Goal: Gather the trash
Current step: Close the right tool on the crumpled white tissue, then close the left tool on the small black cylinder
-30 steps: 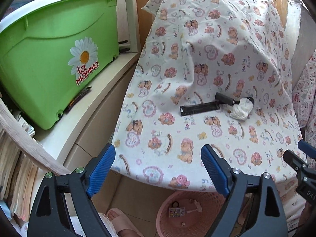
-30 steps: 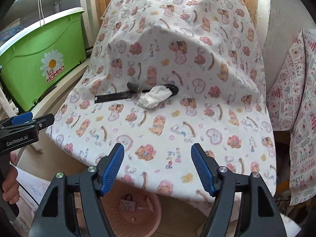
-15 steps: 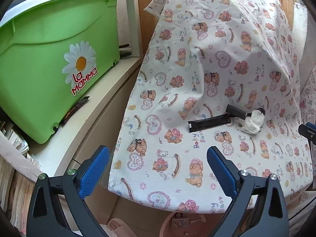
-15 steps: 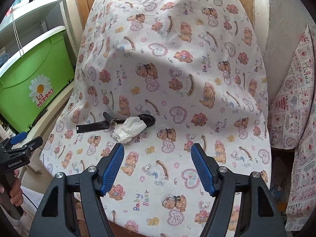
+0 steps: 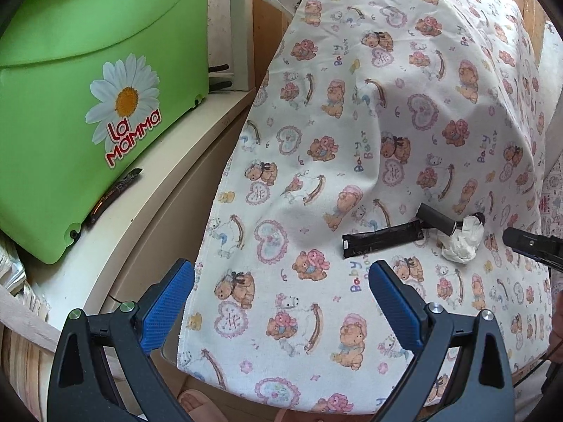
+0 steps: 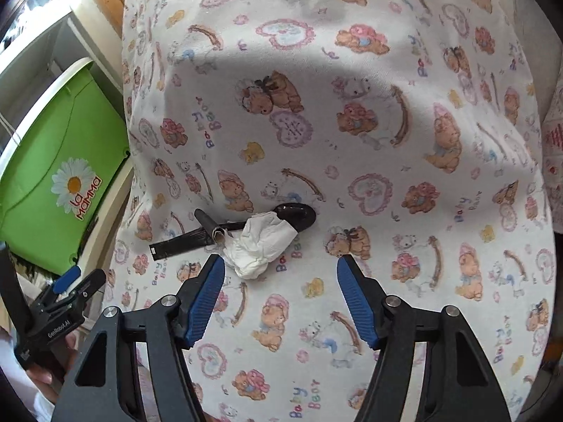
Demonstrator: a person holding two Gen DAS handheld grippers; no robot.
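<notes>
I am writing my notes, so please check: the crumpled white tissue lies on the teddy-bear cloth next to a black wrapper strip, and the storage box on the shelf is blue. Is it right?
Nearly. The storage box is green, not blue, as the left wrist view shows. The crumpled white tissue does lie on the teddy-bear cloth next to the black wrapper strip.

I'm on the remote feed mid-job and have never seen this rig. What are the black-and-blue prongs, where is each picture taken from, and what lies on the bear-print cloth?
The prongs are jaws of two hand-held grippers; a person carries one in each hand. Each picture comes from a camera on one gripper, looking along its jaws. The left gripper is open and holds nothing. The right gripper holds nothing; its jaws are closing slightly, just short of the crumpled white tissue. On the bear-print cloth also lie a flat black strip, a dark rolled tube and a black plastic spoon. A green La Mamma bin stands on the left.
</notes>
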